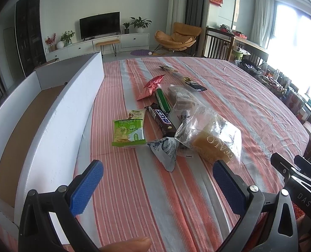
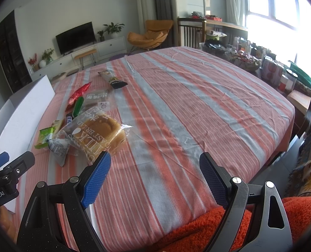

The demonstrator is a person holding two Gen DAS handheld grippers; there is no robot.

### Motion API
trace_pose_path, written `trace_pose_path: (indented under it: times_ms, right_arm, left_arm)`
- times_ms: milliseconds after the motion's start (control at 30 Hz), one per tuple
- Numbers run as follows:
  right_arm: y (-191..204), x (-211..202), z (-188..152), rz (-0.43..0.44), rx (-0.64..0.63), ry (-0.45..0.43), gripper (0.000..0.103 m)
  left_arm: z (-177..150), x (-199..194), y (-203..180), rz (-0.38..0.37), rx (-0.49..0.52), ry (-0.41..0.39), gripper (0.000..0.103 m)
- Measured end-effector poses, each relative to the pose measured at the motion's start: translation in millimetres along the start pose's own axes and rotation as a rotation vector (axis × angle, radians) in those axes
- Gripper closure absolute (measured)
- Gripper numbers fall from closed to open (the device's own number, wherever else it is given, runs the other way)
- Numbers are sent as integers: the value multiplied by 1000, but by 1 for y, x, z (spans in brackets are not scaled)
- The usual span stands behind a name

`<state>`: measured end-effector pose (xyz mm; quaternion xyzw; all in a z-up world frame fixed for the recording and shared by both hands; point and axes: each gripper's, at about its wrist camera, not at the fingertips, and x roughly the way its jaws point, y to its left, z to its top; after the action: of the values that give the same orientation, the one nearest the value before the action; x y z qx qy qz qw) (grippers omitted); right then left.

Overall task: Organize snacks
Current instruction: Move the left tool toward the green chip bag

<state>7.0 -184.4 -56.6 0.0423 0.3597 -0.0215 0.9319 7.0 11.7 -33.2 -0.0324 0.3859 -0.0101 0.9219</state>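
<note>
Both grippers hover above a table covered in a striped cloth [image 1: 229, 88], and neither holds anything. The left gripper [image 1: 158, 185] has its 2 blue-padded fingers spread wide apart over bare cloth, and the right gripper [image 2: 155, 175] is spread just as wide.

The snacks lie in a loose heap on the left half of the table, a little beyond the fingertips. Nearest is a bagged loaf of bread [image 2: 101, 133] with a grey pouch [image 1: 166, 151] touching its left side. A green packet [image 1: 128, 131] sits left of that. Farther back are a dark chocolate bar [image 1: 160, 118], a green stick [image 1: 162, 100], a red packet [image 1: 151, 86] and a clear bag of brown cakes [image 1: 180, 96]. A long dark-tipped stick [image 1: 182, 77] lies apart at the far end.

A white box [image 1: 56, 113] with a brown floor stands along the left edge, just beside the heap.
</note>
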Motion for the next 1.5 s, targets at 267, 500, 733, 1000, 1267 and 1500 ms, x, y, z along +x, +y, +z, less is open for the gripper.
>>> trace_pose_path:
  times_ms: [267,500,733,1000,1267,1500]
  right_arm:
    - [0,0,0,1,1,1,14]
    - [0,0,0,1,1,2,14]
    - [-2,3,0,5,9,16,14]
    - [-11,16,-3,36,66,102,14]
    - [-16,21,-4,54,100,152,14]
    - [-17,24,-2,58,104,173,14]
  left_arm:
    - [0,1,0,0,1,0,0]
    - [-1,1,0,0,1,0,0]
    - [-3,7,2,1,0,20,0]
    - [-14,31,0,10,28,132,0]
    - [-29,57,-2,10,39,244,0]
    - [-39,69,4,25,35,296,0]
